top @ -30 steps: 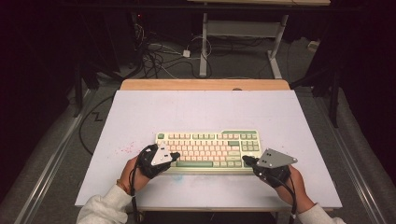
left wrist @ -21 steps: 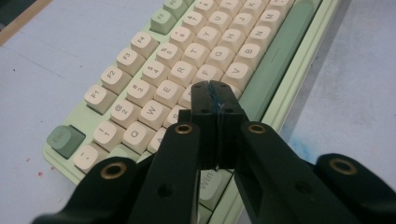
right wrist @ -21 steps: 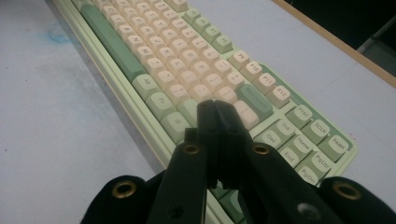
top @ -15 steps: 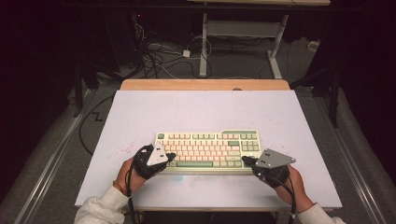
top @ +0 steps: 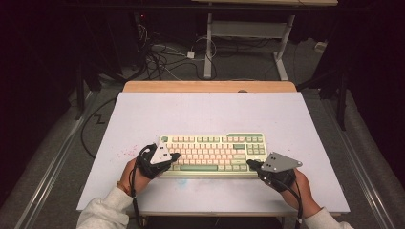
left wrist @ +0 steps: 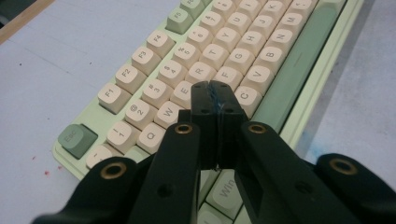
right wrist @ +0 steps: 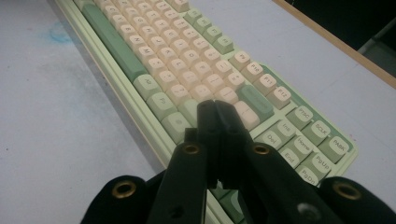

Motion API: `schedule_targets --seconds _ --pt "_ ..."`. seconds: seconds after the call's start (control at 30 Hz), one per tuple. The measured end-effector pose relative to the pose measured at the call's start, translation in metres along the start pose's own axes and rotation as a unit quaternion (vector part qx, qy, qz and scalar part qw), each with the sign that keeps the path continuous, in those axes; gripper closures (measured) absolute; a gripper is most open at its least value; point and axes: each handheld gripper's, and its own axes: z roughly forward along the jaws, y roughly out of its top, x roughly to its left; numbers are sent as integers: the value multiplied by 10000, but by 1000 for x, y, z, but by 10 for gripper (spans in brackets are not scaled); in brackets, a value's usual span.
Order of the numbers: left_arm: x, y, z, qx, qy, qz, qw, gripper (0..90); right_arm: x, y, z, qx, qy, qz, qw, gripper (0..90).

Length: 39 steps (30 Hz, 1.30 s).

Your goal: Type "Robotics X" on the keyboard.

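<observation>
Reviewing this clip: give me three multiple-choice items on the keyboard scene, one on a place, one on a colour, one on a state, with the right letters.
1. Where is the left tool's tip?
A. over the keyboard's left end
B. by the table's far edge
C. off the table

2. What colour is the space bar?
A. red
B. green
C. black

3. How do the right tool's jaws stand?
A. wide open
B. gripping a cable
C. shut, holding nothing

Answers: 1 A, its tip is over the letter keys there; 2 B, green like the casing; 3 C, jaws meet.

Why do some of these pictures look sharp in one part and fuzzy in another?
High view: lit white table, dark surroundings. Left gripper view: cream-and-green keyboard sharp, black left gripper base blurred. Right gripper view: far keys soften, black right gripper dim.
</observation>
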Motion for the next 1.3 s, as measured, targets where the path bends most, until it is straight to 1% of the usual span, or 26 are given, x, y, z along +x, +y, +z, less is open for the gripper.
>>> schedule_targets --seconds 0.07,0.2,0.27,0.33,0.43,0.5,0.83,0.97,1.0,1.03,1.1,1.2,1.3 --pt "1 1 2 20 -18 7 10000 872 0 0 0 -3 1 0 10000 900" --pt "2 3 6 10 -48 -64 10000 872 -1 0 0 -3 8 13 10000 900" --pt "3 4 9 51 -36 -71 10000 872 -1 0 0 4 14 14 10000 900" --pt "4 4 11 70 -76 -104 9999 872 -1 -1 0 11 22 18 10000 900" --pt "4 5 14 103 -79 -104 9999 872 -1 -1 0 19 29 21 10000 900" --pt "5 5 14 103 -76 -140 9998 872 -1 -1 1 19 29 17 10000 900" --pt "8 4 17 158 -76 -185 9997 872 0 -1 1 53 51 10 10000 900" --pt "8 4 19 239 -76 -164 9996 872 0 -1 2 61 51 2 10000 900" --pt "8 3 20 276 -94 -171 9994 873 0 -1 2 67 51 0 10000 900" --pt "9 3 21 332 -168 -197 9991 873 0 -1 2 78 58 -4 10000 900" --pt "10 2 21 306 -200 -251 9990 875 0 -1 2 85 59 -16 9999 900" --pt "9 4 20 318 -134 -205 9992 874 1 0 1 53 28 -14 10000 900" --pt "7 6 16 216 -102 -164 9996 873 0 0 0 25 8 -11 10000 900"
